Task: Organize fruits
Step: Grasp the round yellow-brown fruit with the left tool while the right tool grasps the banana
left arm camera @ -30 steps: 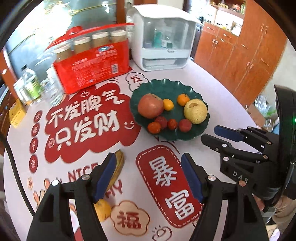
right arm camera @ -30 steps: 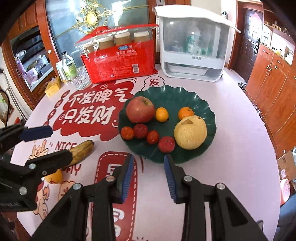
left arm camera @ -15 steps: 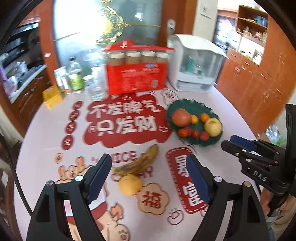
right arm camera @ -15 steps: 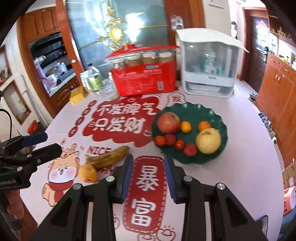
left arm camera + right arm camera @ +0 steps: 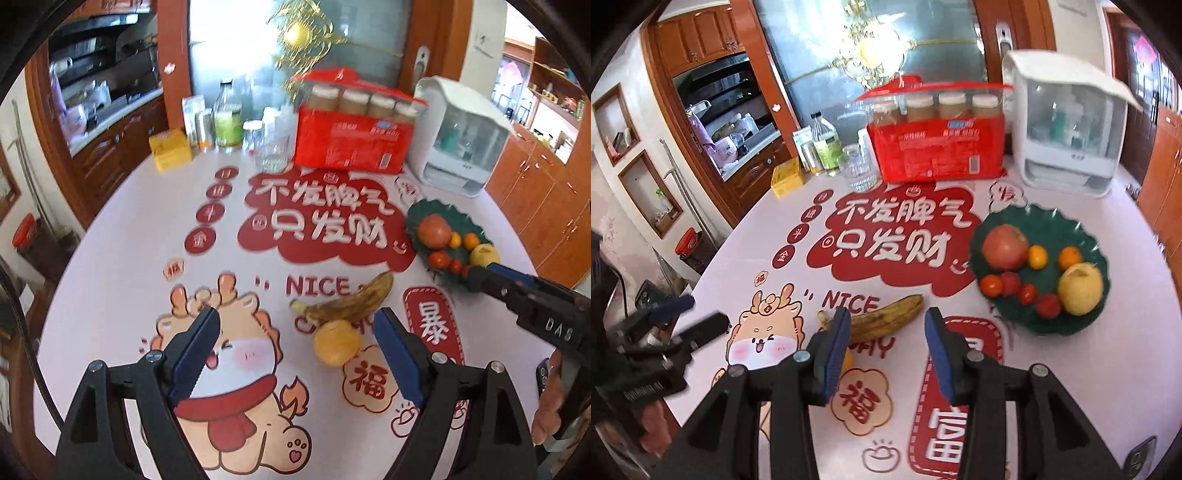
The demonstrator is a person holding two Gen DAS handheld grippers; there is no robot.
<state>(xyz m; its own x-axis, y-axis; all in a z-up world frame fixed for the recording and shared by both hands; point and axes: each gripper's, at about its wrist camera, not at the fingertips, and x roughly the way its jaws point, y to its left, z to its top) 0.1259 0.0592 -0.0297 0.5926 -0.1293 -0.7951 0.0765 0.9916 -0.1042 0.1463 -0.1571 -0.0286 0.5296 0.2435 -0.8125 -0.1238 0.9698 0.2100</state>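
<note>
A brown-spotted banana and a round yellow-orange fruit lie on the printed tablecloth. The fruit sits just inside my left gripper's right finger. The left jaws are wide and still opening, pressing on nothing. At the right, a green plate holds an apple, a pear and several small fruits. My right gripper hovers over the banana. Its jaws are opening, with the banana showing in the gap below and unheld. The plate lies to its right.
Along the far edge stand a red pack of jars, a white lidded appliance, a glass, a bottle and a yellow box. The round table's edge curves close at left and right.
Both grippers drew back and to the left, away from the plate, so the banana and the round fruit came into view. The left jaws widened, and the right jaws parted a little.
</note>
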